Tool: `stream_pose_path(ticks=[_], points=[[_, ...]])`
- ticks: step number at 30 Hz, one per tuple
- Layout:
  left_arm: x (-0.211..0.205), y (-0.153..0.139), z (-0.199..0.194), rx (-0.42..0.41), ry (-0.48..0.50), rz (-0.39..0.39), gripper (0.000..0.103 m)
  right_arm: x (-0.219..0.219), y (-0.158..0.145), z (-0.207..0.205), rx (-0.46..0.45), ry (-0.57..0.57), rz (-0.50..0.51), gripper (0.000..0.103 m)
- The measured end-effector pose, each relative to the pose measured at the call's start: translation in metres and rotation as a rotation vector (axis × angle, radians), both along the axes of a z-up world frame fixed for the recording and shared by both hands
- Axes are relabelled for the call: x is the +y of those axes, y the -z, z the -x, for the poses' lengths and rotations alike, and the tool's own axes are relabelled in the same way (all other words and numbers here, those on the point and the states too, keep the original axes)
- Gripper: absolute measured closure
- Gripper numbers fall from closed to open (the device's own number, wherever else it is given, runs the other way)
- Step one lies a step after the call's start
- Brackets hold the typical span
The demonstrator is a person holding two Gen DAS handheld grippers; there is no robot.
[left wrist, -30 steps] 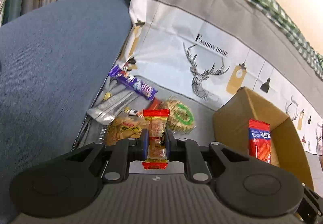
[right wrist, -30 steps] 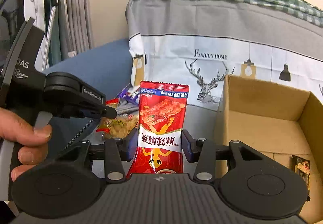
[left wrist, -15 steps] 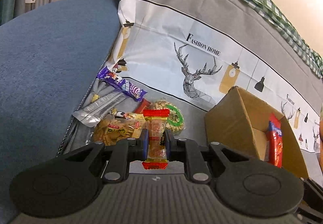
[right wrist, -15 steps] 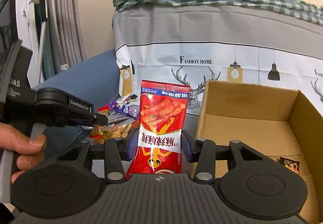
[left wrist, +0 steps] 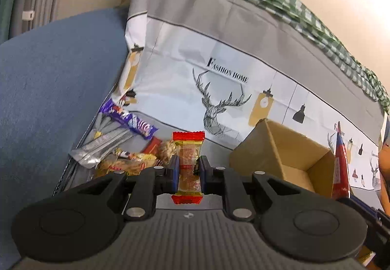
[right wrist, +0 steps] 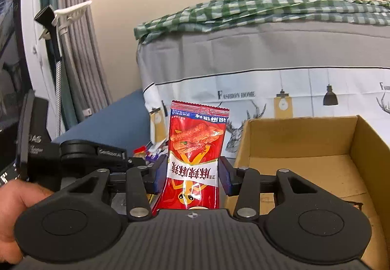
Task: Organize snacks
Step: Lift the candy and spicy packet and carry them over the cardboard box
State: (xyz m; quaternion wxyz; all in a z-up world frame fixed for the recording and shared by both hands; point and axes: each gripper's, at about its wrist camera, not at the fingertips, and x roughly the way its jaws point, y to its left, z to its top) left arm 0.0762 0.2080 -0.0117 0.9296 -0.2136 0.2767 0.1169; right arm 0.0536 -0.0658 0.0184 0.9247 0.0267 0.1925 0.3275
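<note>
Now, two snacks are being carried at once, and the step in hand looks like the ferrying of both toward the cardboard box (right wrist: 304, 145). The left gripper (left wrist: 189, 170) is clamped on a small clear-wrapped snack with red ends (left wrist: 188, 160), held upright between the pads. The right gripper (right wrist: 193, 178) is clenched around a tall red spicy-strip packet (right wrist: 196, 158), also upright, its print upside down. The box is seen open-topped to the right of the left gripper and directly ahead and right of the right one; in the right wrist view only a dark scrap shows at the near right of its mostly bare floor. The next move, by the look of it, calls for each packet to be brought over the box rim and let go only once clear of the wall, one gripper at a time so that the two are not crowded together. A pile of loose snacks (left wrist: 126, 148) is left on the grey surface at far left, among them a purple bar (left wrist: 131, 121) and a silver wrapper (left wrist: 102, 145). Behind, a grey and white cloth printed with deer and lamps (left wrist: 219, 89) is draped, topped by green check fabric (right wrist: 243, 12); a blue cushion (left wrist: 48, 89) lies left, with a cream wall and grey hoses beyond. A person's hand (right wrist: 14, 211) is glimpsed at near left.
</note>
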Motion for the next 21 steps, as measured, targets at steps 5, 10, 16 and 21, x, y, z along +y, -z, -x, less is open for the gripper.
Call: stream_pose_path(ticks=[5,10,16,21], points=[[-0.012,-0.006,-0.001,-0.035,0.018,-0.024,0.085,-0.011,0.000,-0.007,0.000,0.042,-0.003,0.057],[-0.022,-0.008,-0.002,-0.052,0.041,-0.034,0.085,-0.021,0.002,-0.013,0.007,0.078,0.004,0.057],[-0.037,-0.013,0.001,-0.093,0.060,-0.040,0.085,-0.032,0.004,-0.014,-0.008,0.111,0.016,0.057],[-0.056,-0.020,0.006,-0.141,0.079,0.017,0.085,-0.043,0.006,-0.018,-0.017,0.164,0.031,0.057]])
